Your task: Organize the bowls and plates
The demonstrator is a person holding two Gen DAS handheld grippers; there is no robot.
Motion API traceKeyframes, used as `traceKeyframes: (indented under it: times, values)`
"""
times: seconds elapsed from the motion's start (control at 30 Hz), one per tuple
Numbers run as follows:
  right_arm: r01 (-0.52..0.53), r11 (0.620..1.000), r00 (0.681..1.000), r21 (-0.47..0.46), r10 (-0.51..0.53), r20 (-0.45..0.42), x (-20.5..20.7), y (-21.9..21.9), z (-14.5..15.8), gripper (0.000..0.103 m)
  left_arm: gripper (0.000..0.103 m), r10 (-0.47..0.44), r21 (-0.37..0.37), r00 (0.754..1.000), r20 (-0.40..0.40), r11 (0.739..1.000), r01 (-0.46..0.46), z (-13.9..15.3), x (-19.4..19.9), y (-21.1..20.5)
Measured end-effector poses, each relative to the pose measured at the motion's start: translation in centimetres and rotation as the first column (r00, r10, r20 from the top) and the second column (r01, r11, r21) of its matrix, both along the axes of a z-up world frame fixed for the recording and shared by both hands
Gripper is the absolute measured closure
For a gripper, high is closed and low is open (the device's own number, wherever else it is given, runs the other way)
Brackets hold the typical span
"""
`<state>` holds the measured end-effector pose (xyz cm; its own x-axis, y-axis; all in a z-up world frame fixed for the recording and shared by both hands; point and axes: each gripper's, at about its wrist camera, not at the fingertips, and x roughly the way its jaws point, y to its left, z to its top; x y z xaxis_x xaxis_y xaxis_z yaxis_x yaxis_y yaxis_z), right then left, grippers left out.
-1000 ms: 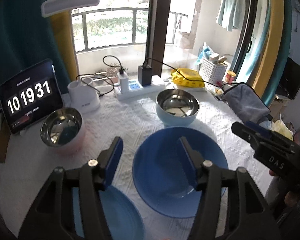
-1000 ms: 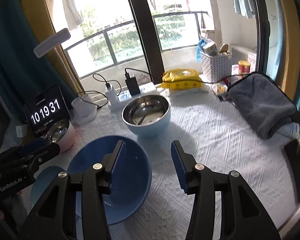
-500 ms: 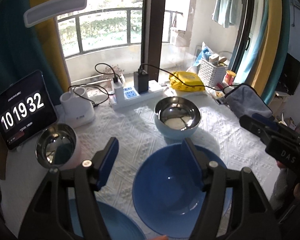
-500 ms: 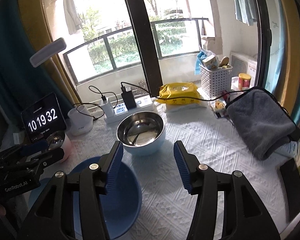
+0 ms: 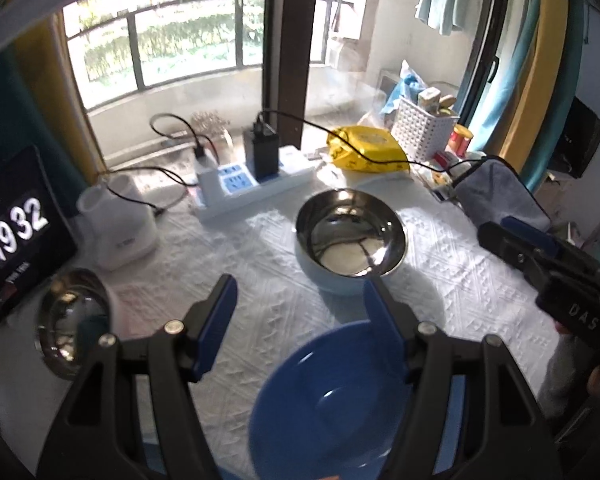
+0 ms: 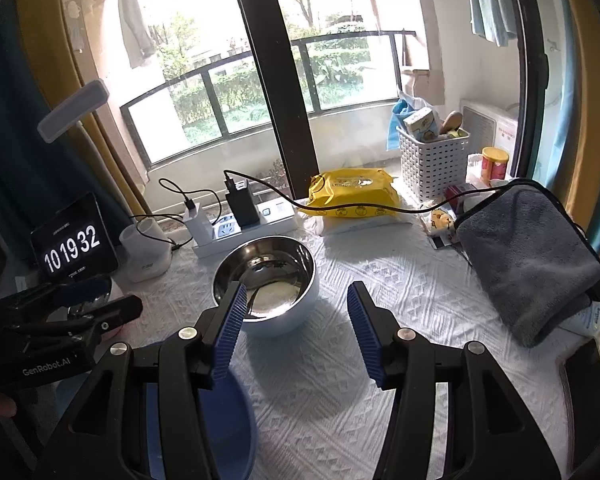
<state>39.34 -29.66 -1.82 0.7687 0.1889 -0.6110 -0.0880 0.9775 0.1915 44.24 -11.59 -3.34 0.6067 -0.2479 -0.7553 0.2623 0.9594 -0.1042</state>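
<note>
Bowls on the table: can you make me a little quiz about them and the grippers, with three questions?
1. True or false: the left gripper is shut on the blue bowl.
2. Which thing lies nearest the steel bowl with the light blue outside? A) grey towel B) power strip C) white basket
3. Fill in: the clock screen reads 10 19 ___.

Key: 1. False; both grippers, the right gripper too, are open and hold nothing. 2. B. 3. 32.
</note>
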Motion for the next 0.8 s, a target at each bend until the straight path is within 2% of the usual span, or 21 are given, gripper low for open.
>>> traceKeyframes:
  times: [0.1, 0.27, 0.47, 0.8]
  values:
    - [-0.001, 1.000, 1.000, 0.000, 0.001, -0.017, 1.3, 0.0, -0.6, 0.048, 0.036, 0.005, 0.009, 1.000, -0.004, 1.000, -0.005, -0.7, 1.2, -0.7]
    - [-0.006, 1.000, 0.999, 0.000, 0.006, -0.044, 3.1, 0.2, -1.7, 0.048, 0.036, 0.002, 0.011, 0.998, -0.058, 1.000, -0.002, -2.0, 3.7, -1.3]
    - [-0.016, 1.000, 0.996, 0.001, 0.016, -0.082, 5.3, 0.6, -3.3, 0.048, 0.036, -0.060, 0.072, 0.992, -0.115, 0.995, 0.069, -3.5, 6.0, -2.6]
    - [-0.024, 1.000, 0.987, 0.017, 0.026, -0.161, 8.9, 0.4, -6.0, 0.048, 0.036, -0.051, 0.094, 0.987, -0.151, 0.993, 0.065, -5.3, 8.4, -2.4]
